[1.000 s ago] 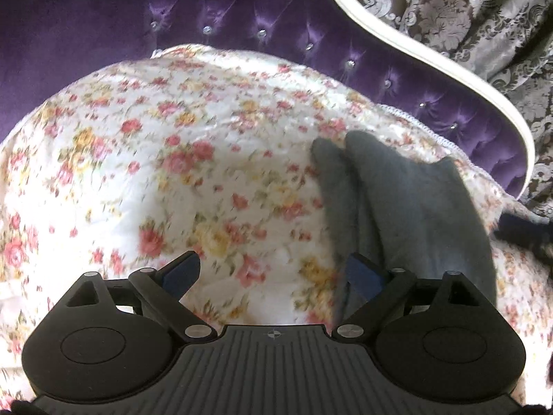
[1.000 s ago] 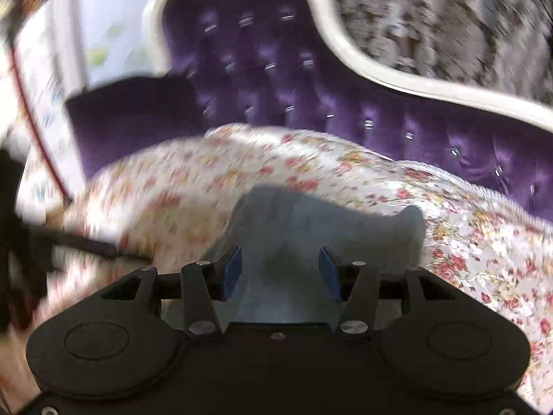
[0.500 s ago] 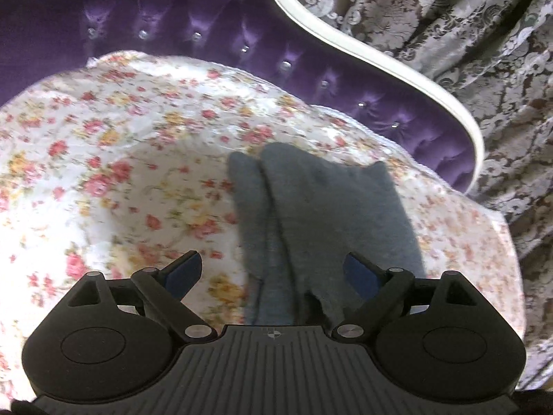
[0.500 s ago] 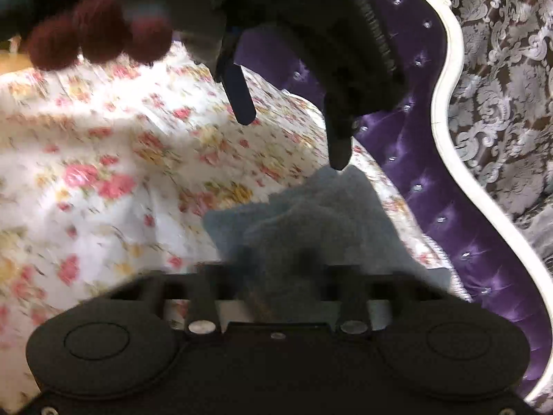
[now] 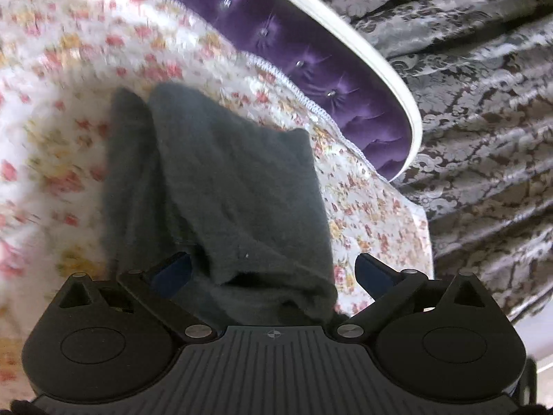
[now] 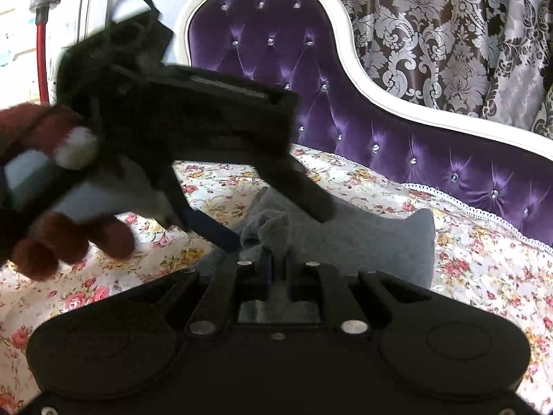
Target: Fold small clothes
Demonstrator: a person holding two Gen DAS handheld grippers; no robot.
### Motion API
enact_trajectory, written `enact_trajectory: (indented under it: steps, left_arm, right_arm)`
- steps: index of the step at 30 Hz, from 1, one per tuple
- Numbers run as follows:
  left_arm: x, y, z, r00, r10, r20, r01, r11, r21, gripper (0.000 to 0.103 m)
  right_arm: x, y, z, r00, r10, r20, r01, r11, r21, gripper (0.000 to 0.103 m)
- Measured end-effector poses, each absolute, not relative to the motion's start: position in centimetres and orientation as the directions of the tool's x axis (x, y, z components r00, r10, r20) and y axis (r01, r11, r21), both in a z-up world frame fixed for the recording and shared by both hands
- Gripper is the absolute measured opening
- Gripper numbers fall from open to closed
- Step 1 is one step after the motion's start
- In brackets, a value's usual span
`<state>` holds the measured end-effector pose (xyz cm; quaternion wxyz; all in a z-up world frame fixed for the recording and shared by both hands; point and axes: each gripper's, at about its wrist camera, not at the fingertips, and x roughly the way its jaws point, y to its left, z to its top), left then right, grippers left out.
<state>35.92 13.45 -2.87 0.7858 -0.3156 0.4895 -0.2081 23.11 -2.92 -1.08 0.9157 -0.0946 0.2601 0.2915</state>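
Right tongs (image 6: 277,278): the jaws are drawn nearly together, and a bunched edge of the grey garment (image 6: 363,238) sits pinched between the blue pads at its near end. The cloth rises in a small crumpled tuft just beyond the fingertips.

Left tongs (image 5: 273,268): the jaws stand at their widest, having just been opening further. The near fold of the grey garment (image 5: 235,180) lies between the two blue pads, but neither pad presses on it; there is clear space on both sides. In the right wrist view, the same left tongs (image 6: 273,221) hang above the garment's near end, angled downward, carried by a gloved hand (image 6: 52,186) in dark red.

Garment: it lies on the floral bedspread (image 5: 52,131), folded lengthwise, with one narrower layer showing along its left side in the left wrist view. Its far corners rest flat on the spread.

Surroundings: the floral bedspread (image 6: 484,266) covers a seat backed by purple tufted upholstery (image 6: 345,103) with a white frame. A grey damask curtain (image 6: 432,27) hangs behind. The left wrist view is blurred on its left side.
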Motion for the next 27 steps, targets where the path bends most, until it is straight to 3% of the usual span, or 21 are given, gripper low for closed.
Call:
enact_trajectory:
  steps: [8,10,12,19,23,25,26,27]
  left_arm:
    - [38.7,13.5,-4.7,0.495,-0.533,-0.686,-0.05,0.771,-0.635,0.099]
    - [39.1,13.6,-4.6,0.501,-0.514,-0.696,-0.051,0.786,-0.616,0.073]
    - [39.7,13.2,-4.5,0.468,-0.515,-0.718,-0.023,0.805,-0.592,0.013]
    - [39.7,12.6,0.1,0.505,-0.451,-0.736,0.182,0.889,-0.42,0.014]
    - [39.9,13.8,-1.7,0.496,-0.348,-0.796,0.155,0.937,-0.313,0.017]
    - [40.0,14.7,-3.8,0.478,-0.324,-0.817,0.118,0.945,-0.306,0.028]
    - [39.8,15.3,-4.6,0.484,-0.34,-0.806,0.11,0.938,-0.329,0.044]
    - [39.6,16.0,-5.0,0.496,-0.357,-0.791,0.102,0.929,-0.356,0.058]
  right_arm:
    - [22.3,-3.2,-1.2,0.694,0.488,-0.529,-0.571,0.821,0.006,0.012]
    - [22.2,-3.1,-1.4,0.693,0.486,-0.533,-0.571,0.821,0.007,0.012]
    - [22.0,-2.9,-1.6,0.694,0.482,-0.535,-0.569,0.823,0.004,0.012]
    - [21.2,-0.5,-0.6,0.72,0.485,-0.496,-0.569,0.822,-0.023,0.012]
    - [21.8,3.3,-2.5,0.682,0.468,-0.562,-0.605,0.793,-0.072,0.014]
    - [22.1,4.6,-3.9,0.645,0.454,-0.615,-0.615,0.786,-0.065,0.022]
    - [22.2,4.9,-4.4,0.63,0.449,-0.633,-0.617,0.785,-0.058,0.025]
    - [22.2,4.8,-4.7,0.608,0.46,-0.647,-0.624,0.78,-0.033,0.038]
